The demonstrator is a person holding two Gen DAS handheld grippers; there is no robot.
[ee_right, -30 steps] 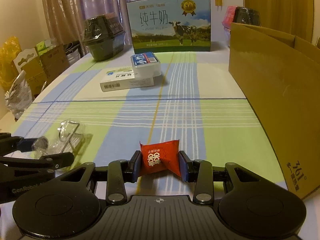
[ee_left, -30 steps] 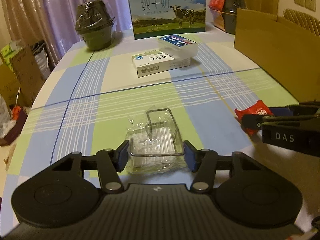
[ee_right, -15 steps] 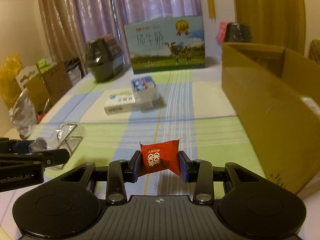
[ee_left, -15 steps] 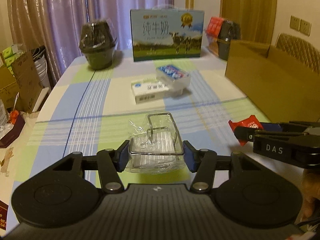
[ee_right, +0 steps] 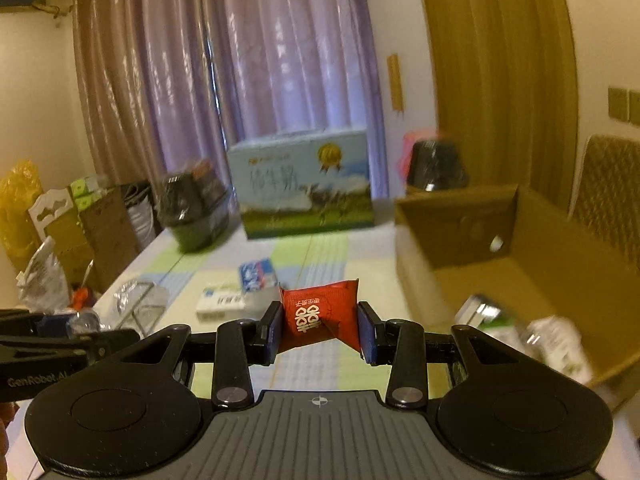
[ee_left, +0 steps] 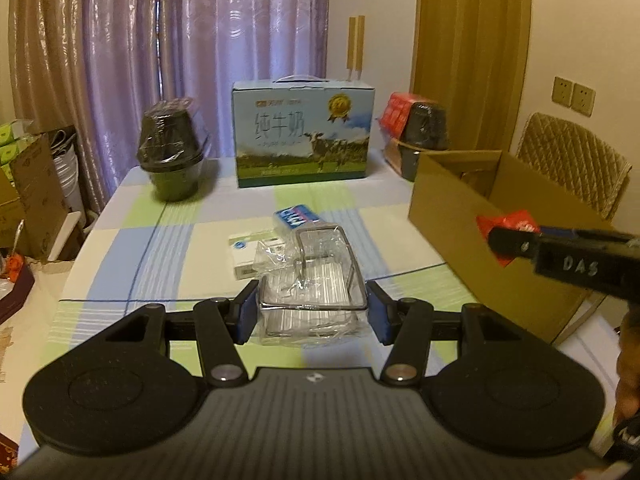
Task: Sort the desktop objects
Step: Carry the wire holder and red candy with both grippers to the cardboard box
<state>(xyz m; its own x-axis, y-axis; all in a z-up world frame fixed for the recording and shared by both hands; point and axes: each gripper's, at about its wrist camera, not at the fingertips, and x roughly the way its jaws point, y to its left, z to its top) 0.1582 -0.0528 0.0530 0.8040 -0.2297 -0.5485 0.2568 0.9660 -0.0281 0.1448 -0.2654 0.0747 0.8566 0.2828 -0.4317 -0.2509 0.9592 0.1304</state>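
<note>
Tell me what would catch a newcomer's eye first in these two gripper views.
Probably the red snack packet pinched in the right gripper, held up near the open cardboard box on the right. Next, the plastic-wrapped wire rack clamped in the left gripper above the checked tablecloth. Behind them, the blue milk carton with a cow stands at the table's far edge before purple curtains.

checked tablecloth table (ee_left: 132,248) bearing milk carton (ee_left: 302,136), cardboard box (ee_left: 452,208), white packet (ee_left: 244,250)
</note>
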